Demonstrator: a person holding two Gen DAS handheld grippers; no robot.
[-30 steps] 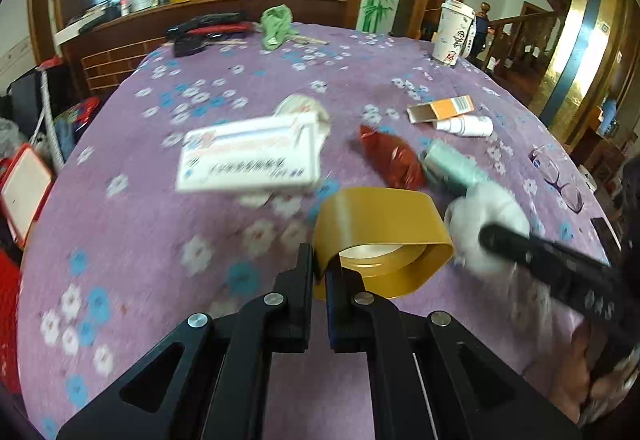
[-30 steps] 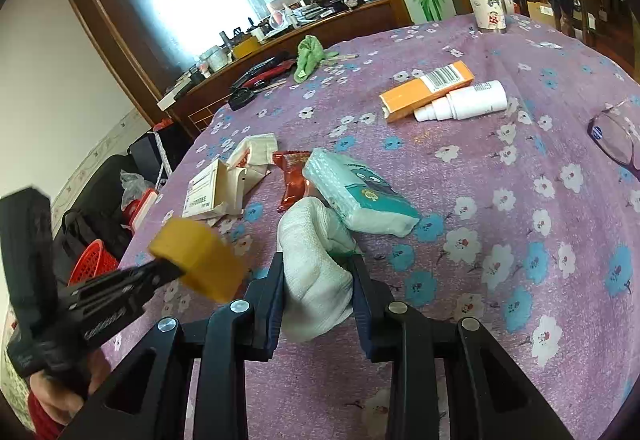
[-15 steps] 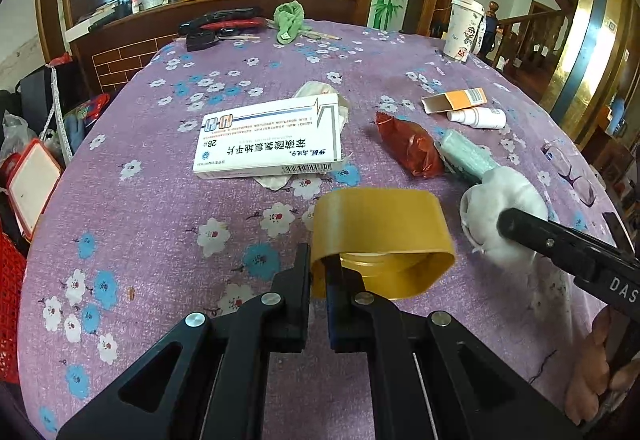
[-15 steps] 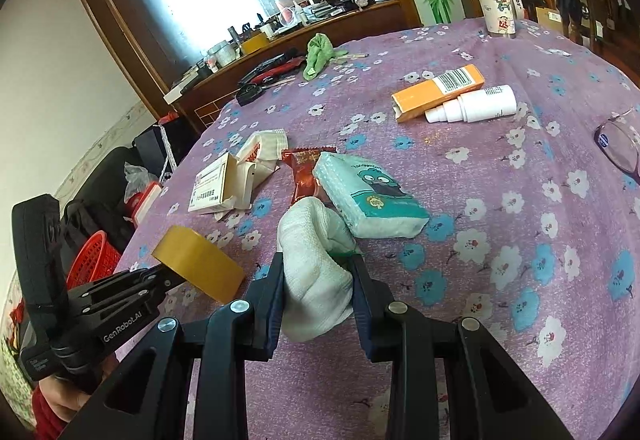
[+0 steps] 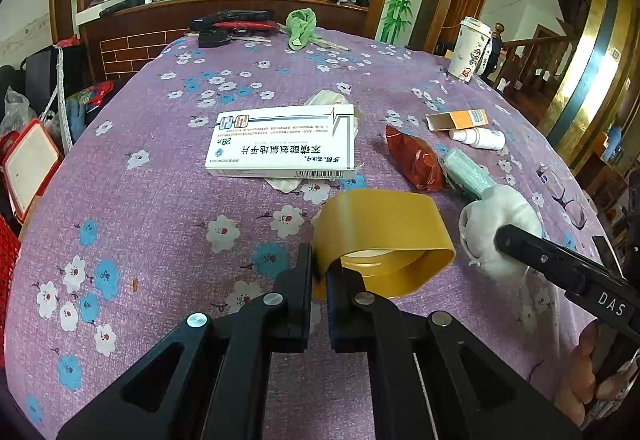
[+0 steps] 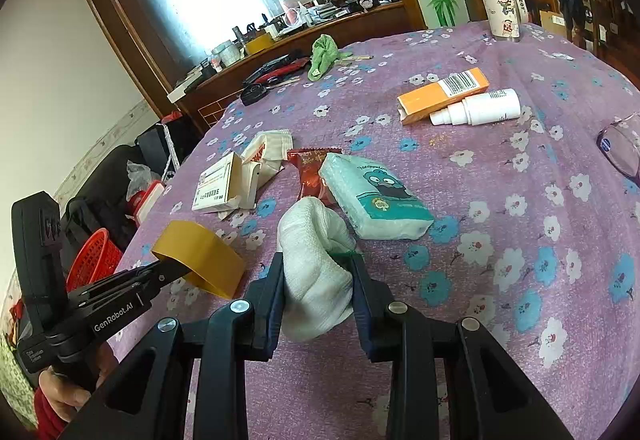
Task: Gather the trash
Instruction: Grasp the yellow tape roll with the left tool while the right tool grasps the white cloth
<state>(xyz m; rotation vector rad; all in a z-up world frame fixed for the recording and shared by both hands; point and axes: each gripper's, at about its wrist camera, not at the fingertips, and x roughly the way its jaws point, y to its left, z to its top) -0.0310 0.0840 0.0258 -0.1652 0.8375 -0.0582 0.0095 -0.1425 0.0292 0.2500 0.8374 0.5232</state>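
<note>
My left gripper (image 5: 319, 266) is shut on the wall of a yellow tape roll (image 5: 384, 228) and holds it above the purple flowered tablecloth (image 5: 160, 200); it also shows in the right wrist view (image 6: 200, 256). My right gripper (image 6: 318, 266) is shut on a crumpled white cloth wad (image 6: 316, 260), seen too in the left wrist view (image 5: 500, 228). On the table lie a white medicine box (image 5: 282, 148), a red snack wrapper (image 5: 414, 160), a teal tissue pack (image 6: 376, 196), an orange box (image 6: 444, 92) and a white bottle (image 6: 476, 110).
A paper cup (image 6: 498, 2) stands at the far edge. A green cloth (image 5: 302, 26) and black and red tools (image 5: 232, 26) lie at the back. Glasses (image 6: 620, 148) lie at the right. A red basket (image 6: 94, 254) stands on the floor beyond the table's left edge.
Both grippers have stayed shut on their loads and drawn back a little from the table's middle. The objects on the table have not moved.
</note>
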